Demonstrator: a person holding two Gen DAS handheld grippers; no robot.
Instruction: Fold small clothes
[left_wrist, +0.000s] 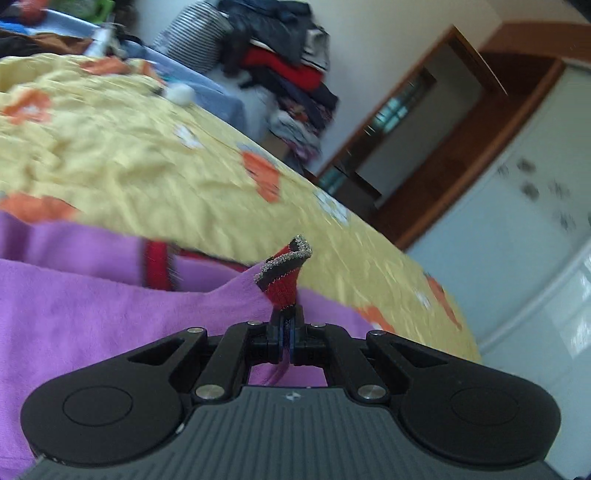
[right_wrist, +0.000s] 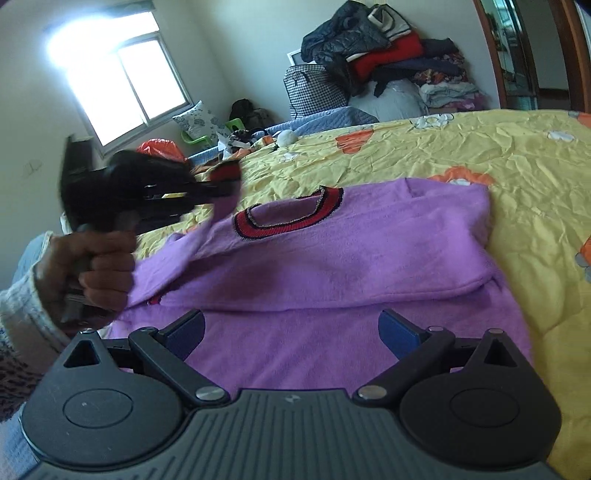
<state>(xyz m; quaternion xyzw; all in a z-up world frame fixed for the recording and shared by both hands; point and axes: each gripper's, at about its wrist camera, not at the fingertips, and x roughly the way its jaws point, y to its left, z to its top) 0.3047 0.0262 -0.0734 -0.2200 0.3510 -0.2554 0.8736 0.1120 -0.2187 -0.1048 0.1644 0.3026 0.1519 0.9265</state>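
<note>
Left hand-held gripper (left_wrist: 287, 325): clamped on red sleeve cuff (left_wrist: 284, 280) of purple sweater (right_wrist: 332, 258) | right hand-held gripper (right_wrist: 291, 332): wide, empty, above sweater hem | on yellow bedspread (right_wrist: 517, 166)

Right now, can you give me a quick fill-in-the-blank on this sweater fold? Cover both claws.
1. The left claw is shut on the sweater's red ____.
2. The purple sweater lies on a ____ bedspread with orange flowers.
3. The right claw is ____, with nothing between its pads.
4. The sweater's neckline is trimmed in ____ with dark edging.

Missing words: cuff; yellow; open; red
</note>
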